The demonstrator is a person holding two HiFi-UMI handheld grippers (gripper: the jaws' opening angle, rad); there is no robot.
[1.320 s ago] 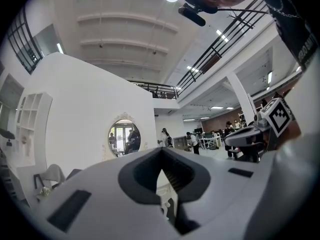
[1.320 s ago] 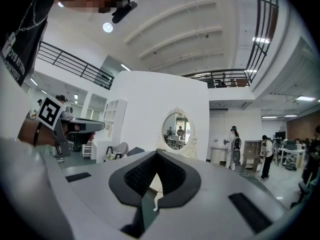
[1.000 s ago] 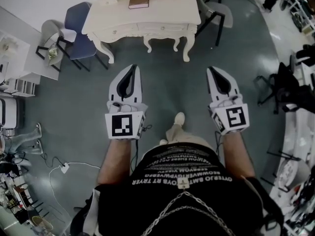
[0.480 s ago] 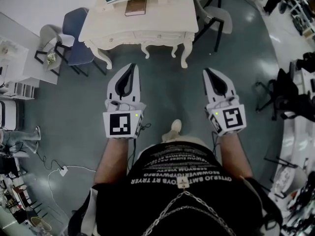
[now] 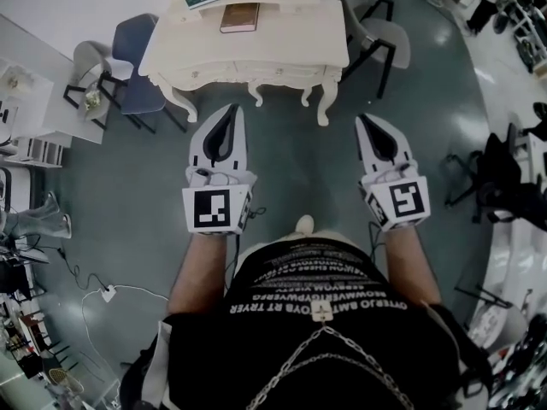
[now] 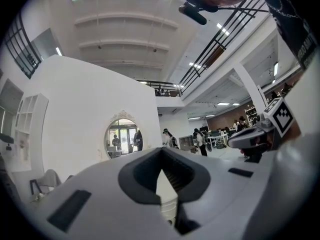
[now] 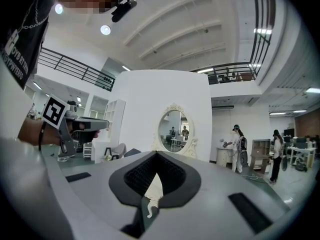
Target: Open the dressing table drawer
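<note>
Both grippers pointed across the bare floor (image 5: 295, 169) at the white desk (image 5: 179, 41) ahead of the person. The left gripper (image 5: 232, 111) had its jaws pressed together with nothing between them. The right gripper (image 5: 362, 121) was the same, tips meeting and empty. The drawer (image 5: 282, 65) sat closed in the desk's front panel, below the top where a brown book (image 5: 240, 17) lay, and it was well apart from both sets of jaws. Its front ran crosswise, left to right, square to the way the jaws pointed. The left gripper lined up with the middle of that front and the right one nearer the desk's right front leg (image 5: 324, 101), so I judged the left the handier. To my eye a straight approach had to come first, and the knob was too small to pick out.
</note>
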